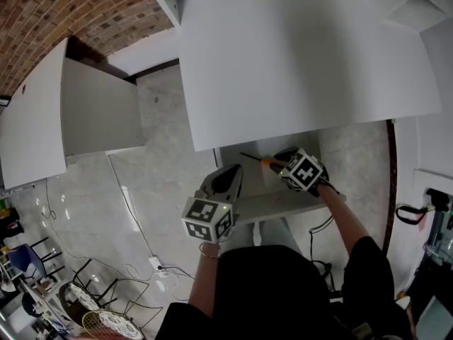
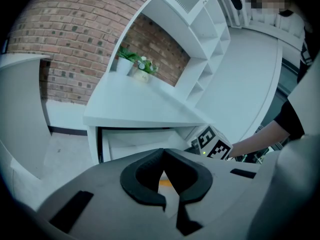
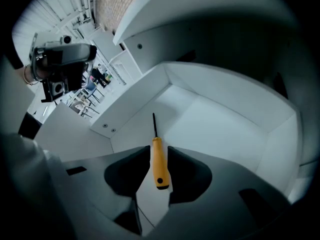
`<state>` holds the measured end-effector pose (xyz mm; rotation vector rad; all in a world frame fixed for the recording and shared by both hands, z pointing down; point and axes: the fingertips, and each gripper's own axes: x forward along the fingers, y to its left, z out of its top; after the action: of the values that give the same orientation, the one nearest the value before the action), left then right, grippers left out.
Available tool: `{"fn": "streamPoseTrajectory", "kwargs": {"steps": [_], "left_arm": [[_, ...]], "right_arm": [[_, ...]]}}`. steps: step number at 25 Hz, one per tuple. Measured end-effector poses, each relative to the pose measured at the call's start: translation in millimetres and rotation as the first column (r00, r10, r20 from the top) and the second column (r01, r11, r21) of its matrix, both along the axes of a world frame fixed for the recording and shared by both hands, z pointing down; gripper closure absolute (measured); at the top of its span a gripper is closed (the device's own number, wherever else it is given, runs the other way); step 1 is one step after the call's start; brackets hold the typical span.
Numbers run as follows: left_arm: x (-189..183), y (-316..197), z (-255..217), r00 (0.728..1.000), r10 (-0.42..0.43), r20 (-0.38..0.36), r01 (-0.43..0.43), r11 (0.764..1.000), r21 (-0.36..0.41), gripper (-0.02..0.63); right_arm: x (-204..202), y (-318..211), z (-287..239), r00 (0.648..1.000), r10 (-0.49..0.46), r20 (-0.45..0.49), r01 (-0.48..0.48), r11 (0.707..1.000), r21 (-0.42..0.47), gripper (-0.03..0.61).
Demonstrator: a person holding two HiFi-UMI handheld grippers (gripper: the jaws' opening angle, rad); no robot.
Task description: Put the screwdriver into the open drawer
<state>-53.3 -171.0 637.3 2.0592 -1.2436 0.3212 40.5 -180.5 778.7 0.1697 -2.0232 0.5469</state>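
Observation:
The screwdriver (image 3: 159,166) has an orange handle and a thin dark shaft. My right gripper (image 3: 159,156) is shut on the handle, with the shaft pointing forward over the floor of the open white drawer (image 3: 220,129). In the head view the screwdriver (image 1: 263,161) and right gripper (image 1: 282,163) are over the drawer (image 1: 283,204), which is pulled out from under the white desk (image 1: 304,55). My left gripper (image 1: 228,178) hovers by the drawer's left side, shut and empty. In the left gripper view its jaws (image 2: 162,156) meet at the tips in front of the drawer (image 2: 140,139).
A white cabinet panel (image 1: 42,119) stands to the left on the tiled floor (image 1: 163,168). Cables (image 1: 141,246) and chairs (image 1: 92,303) lie at the lower left. Potted plants (image 2: 135,64) and shelving (image 2: 200,44) sit on the desk against a brick wall.

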Motion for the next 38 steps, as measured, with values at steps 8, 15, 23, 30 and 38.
{"fn": "streamPoseTrajectory", "kwargs": {"steps": [8,15,23,30,38], "left_arm": [[2,5,-32,1.0,0.01,-0.001,-0.01,0.998,0.067,0.604],[6,8,-66,1.0,0.025,-0.003,-0.024,0.991,0.129,0.604],[4,20,-104,1.0,0.021,-0.013,-0.018,0.981,0.194,0.604],[3,21,-140,1.0,0.011,-0.01,-0.008,0.961,0.278,0.604],[-1,22,-182,1.0,-0.018,0.008,0.013,0.926,0.378,0.604]], "right_arm": [[4,-6,-59,0.995,0.046,0.085,-0.053,0.995,0.08,0.553],[6,-2,-119,0.968,0.145,0.205,-0.17,0.979,0.109,0.561],[8,6,-186,0.891,0.264,0.368,-0.329,0.936,0.125,0.563],[14,-6,-253,0.768,0.343,0.541,-0.47,0.876,0.112,0.563],[31,-14,-316,0.644,0.362,0.674,-0.589,0.797,0.134,0.563]]}}
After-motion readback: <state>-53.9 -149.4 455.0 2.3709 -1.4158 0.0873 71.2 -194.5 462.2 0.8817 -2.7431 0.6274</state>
